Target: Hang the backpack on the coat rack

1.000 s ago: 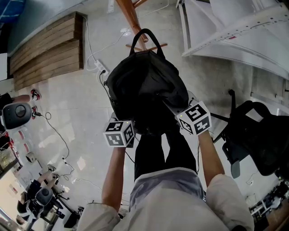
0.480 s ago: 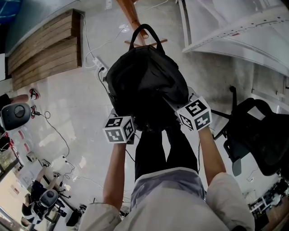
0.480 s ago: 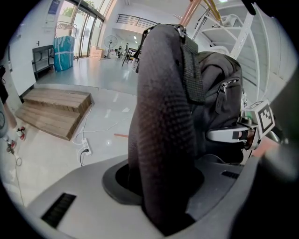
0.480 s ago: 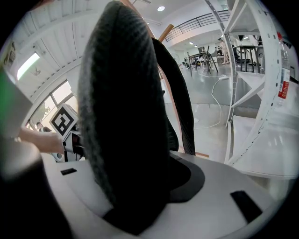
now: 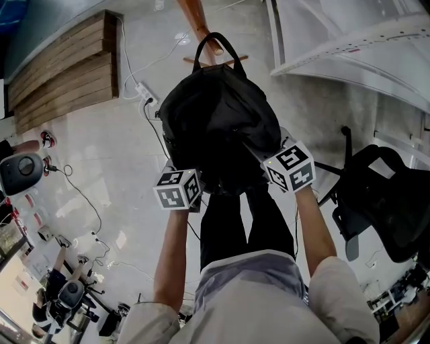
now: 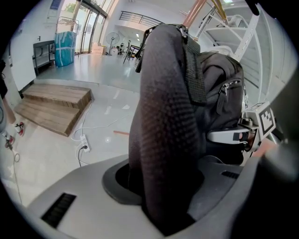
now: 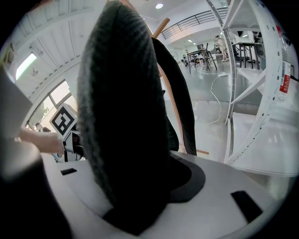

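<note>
We hold the backpack (image 5: pixel 218 127) off the floor, close in front of the coat rack (image 5: pixel 196 19) and not yet on it. The left gripper (image 5: pixel 185 188) has its fingers clamped on one padded shoulder strap (image 6: pixel 168 116). The right gripper (image 5: pixel 282 165) has its fingers clamped on the second strap (image 7: pixel 121 107), and only the padding's thickness parts each pair. The top handle (image 5: pixel 216 46) stands as a free loop toward the pole. We judge it best to hold both hands level so the loop gapes. We should then carry it over an upturned peg (image 7: pixel 163 24) and lower it until the peg bears the weight, and only then let go.
</note>
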The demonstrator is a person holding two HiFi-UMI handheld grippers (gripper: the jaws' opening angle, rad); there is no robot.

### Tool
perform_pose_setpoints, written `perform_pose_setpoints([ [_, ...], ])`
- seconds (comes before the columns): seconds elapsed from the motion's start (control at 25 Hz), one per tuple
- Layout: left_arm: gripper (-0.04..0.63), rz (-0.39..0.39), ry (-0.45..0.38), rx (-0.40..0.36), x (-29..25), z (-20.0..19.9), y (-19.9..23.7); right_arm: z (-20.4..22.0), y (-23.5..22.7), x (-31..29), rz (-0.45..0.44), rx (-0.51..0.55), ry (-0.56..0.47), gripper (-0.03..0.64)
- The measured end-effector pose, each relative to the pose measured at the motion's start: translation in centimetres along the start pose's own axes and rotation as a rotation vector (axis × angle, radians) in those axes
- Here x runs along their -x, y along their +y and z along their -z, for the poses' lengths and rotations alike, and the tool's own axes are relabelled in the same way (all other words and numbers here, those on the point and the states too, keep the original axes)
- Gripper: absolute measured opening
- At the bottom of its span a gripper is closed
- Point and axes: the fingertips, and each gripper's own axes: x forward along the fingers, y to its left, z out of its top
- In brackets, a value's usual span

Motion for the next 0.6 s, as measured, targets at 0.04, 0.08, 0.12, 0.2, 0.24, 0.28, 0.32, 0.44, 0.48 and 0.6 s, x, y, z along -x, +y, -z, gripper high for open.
perform_pose_setpoints([
  [0.04, 0.126, -0.001, 0.003, 0.001, -0.2, 0.0, 0.0, 0.1, -0.1, -0.1, 0.0, -0.003, 0.001, 0.173],
  [0.08, 0.126, -0.001, 0.005, 0.0, -0.3, 0.0, 0.1, 0.2, -0.3, -0.2, 0.002, -0.006, 0.001, 0.173],
  [0.12, 0.126, 0.0, 0.006, -0.002, -0.5, 0.0, 0.1, 0.2, -0.4, -0.3, 0.003, -0.009, 0.001, 0.173],
  [0.2, 0.126, 0.004, 0.009, -0.006, -0.7, 0.0, 0.2, 0.3, -0.5, -0.4, 0.006, -0.012, 0.001, 0.173],
  [0.24, 0.126, 0.005, 0.01, -0.007, -0.8, -0.1, 0.3, 0.3, -0.5, -0.5, 0.006, -0.012, 0.002, 0.173],
  [0.28, 0.126, 0.007, 0.009, -0.007, -0.9, -0.1, 0.4, 0.3, -0.6, -0.7, 0.006, -0.012, 0.002, 0.173],
  [0.32, 0.126, 0.008, 0.008, -0.007, -1.1, -0.1, 0.5, 0.3, -0.7, -0.8, 0.006, -0.012, 0.002, 0.173],
  [0.44, 0.126, 0.015, 0.009, -0.001, -1.7, -0.1, 0.7, 0.4, -1.1, -1.2, 0.007, -0.011, 0.004, 0.173],
  [0.48, 0.126, 0.015, 0.012, 0.003, -1.8, -0.1, 0.8, 0.4, -1.2, -1.4, 0.007, -0.01, 0.006, 0.173],
  [0.6, 0.126, 0.009, 0.021, 0.004, -2.3, -0.2, 1.2, 0.4, -1.6, -2.0, 0.006, -0.02, 0.01, 0.175],
])
